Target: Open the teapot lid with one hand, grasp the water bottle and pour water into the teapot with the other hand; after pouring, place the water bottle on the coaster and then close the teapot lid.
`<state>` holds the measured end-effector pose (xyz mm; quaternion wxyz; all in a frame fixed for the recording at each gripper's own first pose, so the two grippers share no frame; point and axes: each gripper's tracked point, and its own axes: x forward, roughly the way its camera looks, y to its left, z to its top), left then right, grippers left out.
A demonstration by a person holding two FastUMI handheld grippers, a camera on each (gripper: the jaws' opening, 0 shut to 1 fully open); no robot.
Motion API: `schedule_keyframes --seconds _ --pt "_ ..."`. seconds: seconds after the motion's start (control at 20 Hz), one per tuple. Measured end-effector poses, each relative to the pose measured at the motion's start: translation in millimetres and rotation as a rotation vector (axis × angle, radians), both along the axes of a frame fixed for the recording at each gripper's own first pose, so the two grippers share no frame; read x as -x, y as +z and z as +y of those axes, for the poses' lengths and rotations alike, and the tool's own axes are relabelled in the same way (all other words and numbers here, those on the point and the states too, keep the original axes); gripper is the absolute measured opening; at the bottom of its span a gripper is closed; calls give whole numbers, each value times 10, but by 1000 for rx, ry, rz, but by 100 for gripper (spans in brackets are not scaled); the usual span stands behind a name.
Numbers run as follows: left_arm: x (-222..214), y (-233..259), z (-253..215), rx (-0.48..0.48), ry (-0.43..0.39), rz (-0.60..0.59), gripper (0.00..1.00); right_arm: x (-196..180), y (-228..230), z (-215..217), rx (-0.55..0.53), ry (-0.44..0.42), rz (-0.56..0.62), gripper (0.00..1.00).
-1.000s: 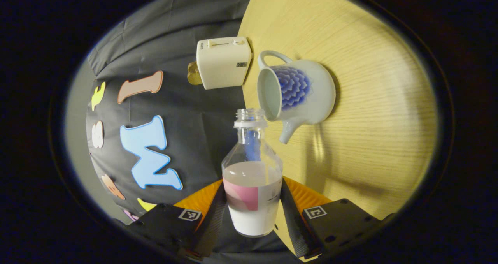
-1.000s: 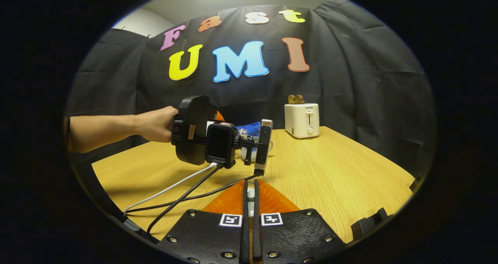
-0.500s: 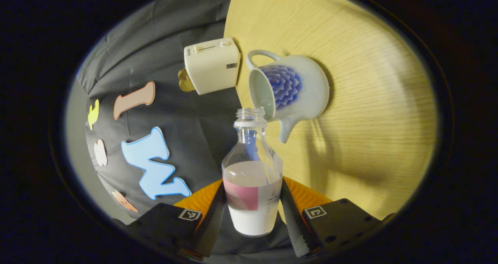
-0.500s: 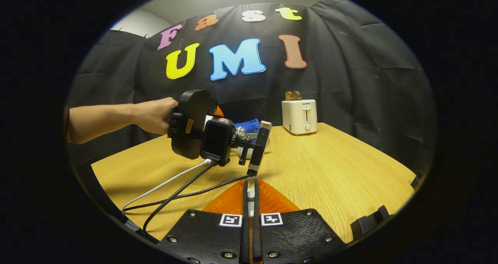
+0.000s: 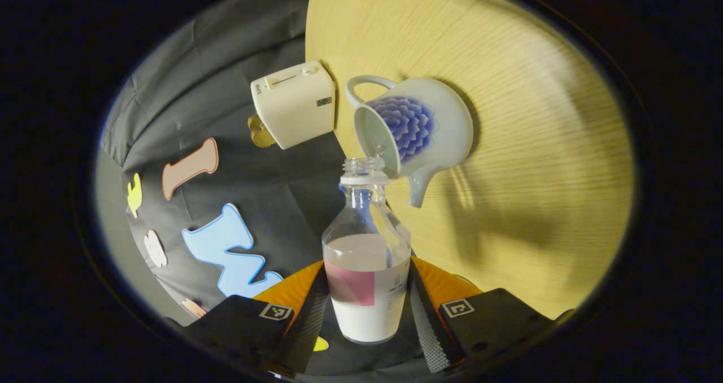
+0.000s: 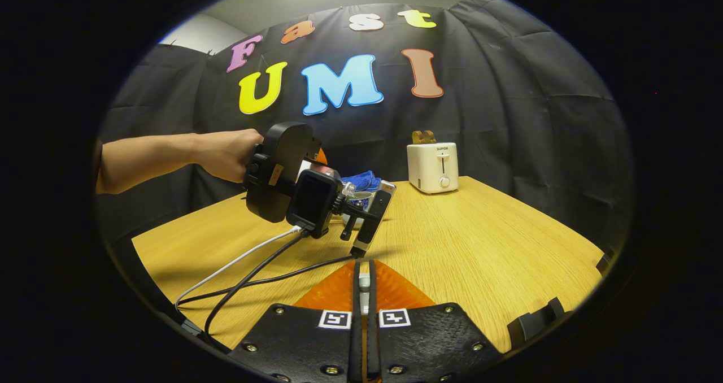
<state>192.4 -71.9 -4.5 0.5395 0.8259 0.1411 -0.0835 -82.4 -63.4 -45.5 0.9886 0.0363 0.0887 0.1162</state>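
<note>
My left gripper (image 5: 367, 284) is shut on the clear water bottle (image 5: 366, 242), gripping its labelled lower body. The bottle has no cap and is partly full of whitish liquid. Its mouth sits right at the rim of the white teapot (image 5: 435, 134) with the blue flower pattern, whose top is open with no lid on it. No stream of liquid shows. In the right gripper view, a hand (image 6: 226, 156) holds the left gripper (image 6: 294, 188) tilted over the teapot. My right gripper (image 6: 364, 275) hovers near the table's front, shut on a small pale piece, apparently the teapot lid (image 6: 365, 282).
A white toaster (image 6: 434, 167) with toast in it stands at the back of the wooden table (image 6: 480, 247). A blue cloth (image 6: 361, 179) lies behind the teapot. Cables (image 6: 254, 270) trail from the left gripper across the table toward the front left.
The left gripper has tipped further and moved closer, bringing the bottle's mouth to the teapot's rim. The right gripper has barely moved.
</note>
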Motion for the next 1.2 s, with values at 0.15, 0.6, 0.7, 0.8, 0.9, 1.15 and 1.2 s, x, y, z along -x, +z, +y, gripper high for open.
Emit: schedule_keyframes --seconds 0.15,0.6,0.7,0.8,0.9,1.15,1.2 --pt "-9 54 -32 -30 -12 -4 87 -6 13 -17 -3 -5 -2 4" --pt "6 133 -21 -138 -15 18 87 0 -31 23 1 12 14 4" --pt "-23 151 -9 -159 -13 19 88 -1 -2 11 3 8 5 4" --pt "-21 156 -3 -169 -8 24 87 -2 4 10 6 8 0 4" --pt "-10 171 -30 -180 -14 22 88 -10 8 21 5 10 1 4" --pt "-22 195 -46 -206 -20 17 87 -15 -17 -8 10 2 8 4" --pt "-18 211 -42 -214 -15 14 87 -18 -21 -9 9 2 9 4"
